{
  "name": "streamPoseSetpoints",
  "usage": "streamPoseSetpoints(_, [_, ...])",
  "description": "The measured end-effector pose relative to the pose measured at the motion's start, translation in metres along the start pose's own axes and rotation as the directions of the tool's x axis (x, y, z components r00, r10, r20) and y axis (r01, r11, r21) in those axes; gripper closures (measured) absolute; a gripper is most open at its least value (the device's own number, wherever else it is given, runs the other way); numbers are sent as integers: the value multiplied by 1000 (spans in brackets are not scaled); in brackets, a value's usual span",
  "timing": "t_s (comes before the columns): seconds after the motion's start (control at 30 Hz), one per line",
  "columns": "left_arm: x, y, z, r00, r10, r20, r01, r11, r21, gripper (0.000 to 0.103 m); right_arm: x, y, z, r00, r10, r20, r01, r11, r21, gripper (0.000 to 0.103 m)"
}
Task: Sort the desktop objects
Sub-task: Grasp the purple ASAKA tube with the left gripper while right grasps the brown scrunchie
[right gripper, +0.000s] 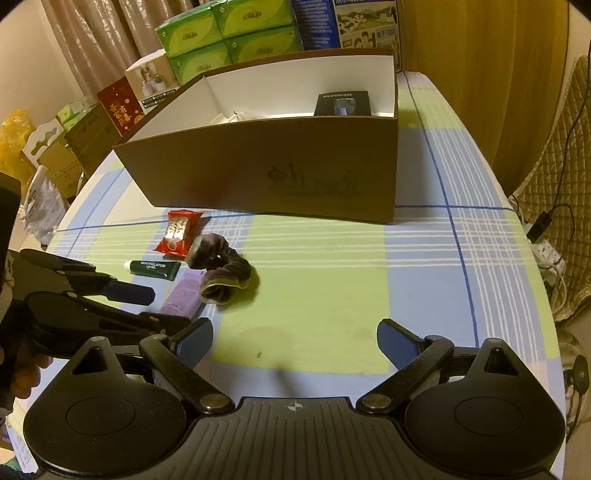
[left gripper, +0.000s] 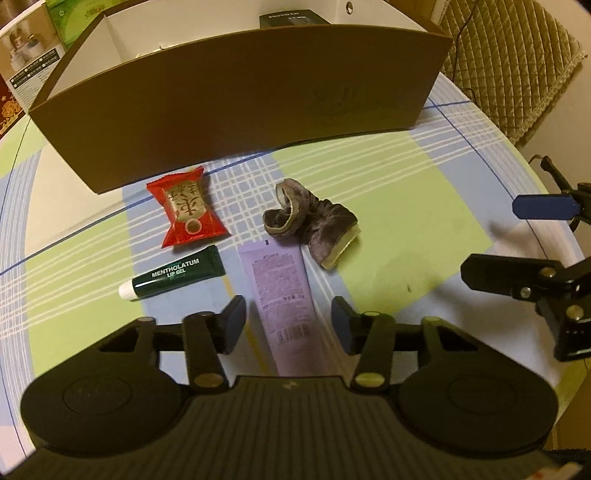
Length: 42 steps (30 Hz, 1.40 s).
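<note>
A lilac tube [left gripper: 286,302] lies on the checked tablecloth, its lower part between the fingers of my open left gripper [left gripper: 288,325], which do not touch it. A green lip gel tube [left gripper: 173,275], a red snack packet [left gripper: 186,208] and a purple velvet scrunchie [left gripper: 314,221] lie just beyond. In the right wrist view the same lilac tube [right gripper: 183,295], lip gel [right gripper: 153,268], packet [right gripper: 179,232] and scrunchie [right gripper: 221,273] sit to the left. My right gripper [right gripper: 295,345] is open and empty over bare cloth. The left gripper [right gripper: 122,295] shows at left.
A large brown cardboard box [right gripper: 280,170] with a white inside stands behind the objects and holds a dark small box [right gripper: 341,103]. Stacked green tissue packs [right gripper: 229,33] and cartons stand behind it. A quilted chair [left gripper: 517,66] and a power strip [right gripper: 550,254] are at the right.
</note>
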<state>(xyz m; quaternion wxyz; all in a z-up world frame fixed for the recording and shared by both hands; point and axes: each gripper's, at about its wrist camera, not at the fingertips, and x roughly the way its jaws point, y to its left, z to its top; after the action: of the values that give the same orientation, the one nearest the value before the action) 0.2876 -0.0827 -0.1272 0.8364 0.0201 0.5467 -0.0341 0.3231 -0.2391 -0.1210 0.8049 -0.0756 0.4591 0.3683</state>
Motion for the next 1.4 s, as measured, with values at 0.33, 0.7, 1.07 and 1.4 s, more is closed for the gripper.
streamPoseSetpoints(0.33, [-12,20,-26,1000,13,-11,-14,999,-31,77,9,4,1,999,28,-15,-28,999,-18,9])
streamPoseSetpoints(0.7, [-33,77,-72,994,106,-31,-110,973,-204,77,27,25,5,996,81,-37,-84,995,-63,9])
streamPoseSetpoints(1.07, [-27,113,-66,987,158,-26,-159,947,-280,75,69,60,26,992,124,-37,-126,989,-78,15])
streamPoseSetpoints(1.4, [-13,119,-56,986,162,-35,-166,948,-272,72,111,72,35,997,48,-60,-54,992,-112,43])
